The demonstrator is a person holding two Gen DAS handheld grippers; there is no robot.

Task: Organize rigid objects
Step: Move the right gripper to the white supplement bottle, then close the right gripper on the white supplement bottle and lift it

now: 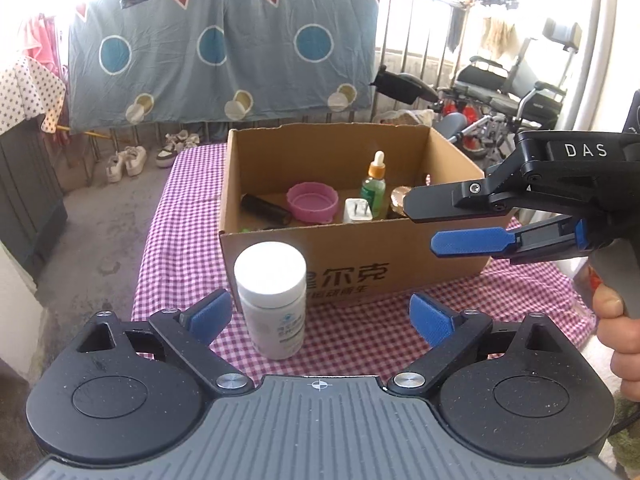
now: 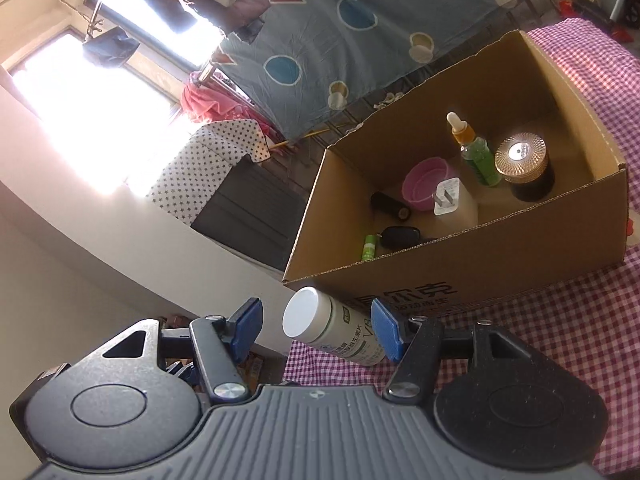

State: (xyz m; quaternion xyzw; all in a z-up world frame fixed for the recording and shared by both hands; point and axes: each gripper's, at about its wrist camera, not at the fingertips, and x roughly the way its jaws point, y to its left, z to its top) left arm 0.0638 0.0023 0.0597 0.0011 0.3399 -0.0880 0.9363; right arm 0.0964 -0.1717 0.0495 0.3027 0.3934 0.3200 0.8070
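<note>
A white pill bottle (image 1: 272, 300) stands upright on the checked tablecloth, just in front of an open cardboard box (image 1: 352, 264). My left gripper (image 1: 322, 318) is open, and the bottle stands between its fingers, close to the left pad. My right gripper (image 1: 420, 222) is open and empty, hovering over the box's front right rim. In the right wrist view the bottle (image 2: 332, 330) lies beyond the open right gripper (image 2: 318, 330). The box (image 2: 480, 264) holds a pink lid (image 2: 424, 182), a green dropper bottle (image 2: 474, 152), a white plug (image 2: 452, 200), a gold-lidded jar (image 2: 524, 168) and a black cylinder (image 2: 390, 206).
The table with the red-checked cloth (image 1: 192, 200) ends at the left, with bare floor and shoes (image 1: 128, 162) beyond. A patterned blue sheet (image 1: 224, 44) hangs on a railing behind. A wheelchair (image 1: 508, 92) stands at the back right.
</note>
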